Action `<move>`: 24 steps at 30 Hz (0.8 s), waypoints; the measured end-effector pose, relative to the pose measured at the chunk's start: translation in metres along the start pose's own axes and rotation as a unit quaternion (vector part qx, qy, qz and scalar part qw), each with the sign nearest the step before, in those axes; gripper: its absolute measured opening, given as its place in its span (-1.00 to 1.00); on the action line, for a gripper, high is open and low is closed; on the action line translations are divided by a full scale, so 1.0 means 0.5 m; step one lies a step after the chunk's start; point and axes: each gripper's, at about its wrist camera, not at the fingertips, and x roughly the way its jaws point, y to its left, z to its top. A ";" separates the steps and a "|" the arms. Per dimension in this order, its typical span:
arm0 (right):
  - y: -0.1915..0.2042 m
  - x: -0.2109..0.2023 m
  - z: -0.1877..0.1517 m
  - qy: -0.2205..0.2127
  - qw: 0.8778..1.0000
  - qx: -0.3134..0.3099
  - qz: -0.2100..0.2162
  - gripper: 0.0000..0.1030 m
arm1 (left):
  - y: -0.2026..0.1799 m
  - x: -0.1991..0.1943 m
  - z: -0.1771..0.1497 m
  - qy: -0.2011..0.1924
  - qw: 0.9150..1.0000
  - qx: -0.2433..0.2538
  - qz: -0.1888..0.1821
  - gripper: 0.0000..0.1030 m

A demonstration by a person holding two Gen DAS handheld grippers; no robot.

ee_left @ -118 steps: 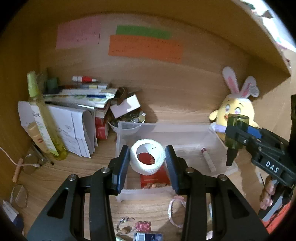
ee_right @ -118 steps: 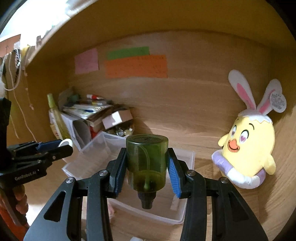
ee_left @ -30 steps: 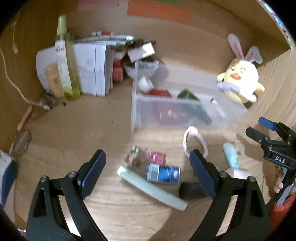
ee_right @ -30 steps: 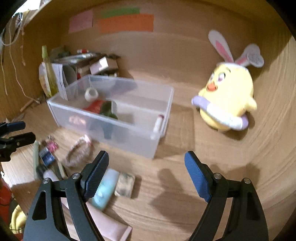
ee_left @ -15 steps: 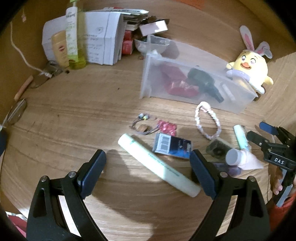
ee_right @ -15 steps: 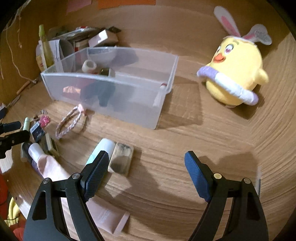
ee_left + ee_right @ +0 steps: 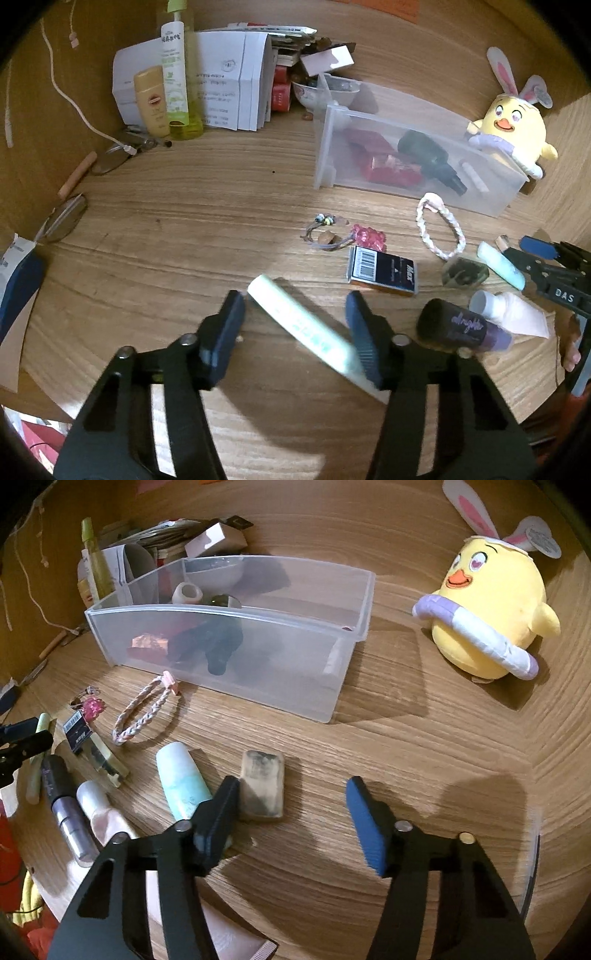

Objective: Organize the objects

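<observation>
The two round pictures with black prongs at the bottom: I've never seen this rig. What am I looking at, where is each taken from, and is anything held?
No robot here: a person holds one pair of hand-operated tongs in each hand, with a wide-angle camera on each looking forward along its two fingers. That is why the pictures bulge.

Left picture: the left tongs are closing around a pale green tube that lies on the wooden desk; the tube is between the fingers, but they are not yet clamped on it. The other tongs show at the right edge.

Right picture: the right tongs are closing too, with nothing between them. A grubby eraser-like block and a mint tube lie beside the left-hand finger.

Farther back stand a clear plastic bin already holding a dark green bottle, a braided bracelet and a yellow chick plush.
</observation>
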 end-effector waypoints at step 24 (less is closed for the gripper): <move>-0.013 -0.035 0.017 -0.042 0.998 0.030 0.029 -0.58 | 0.001 -0.031 0.021 -0.034 0.999 -0.009 -0.021 -0.71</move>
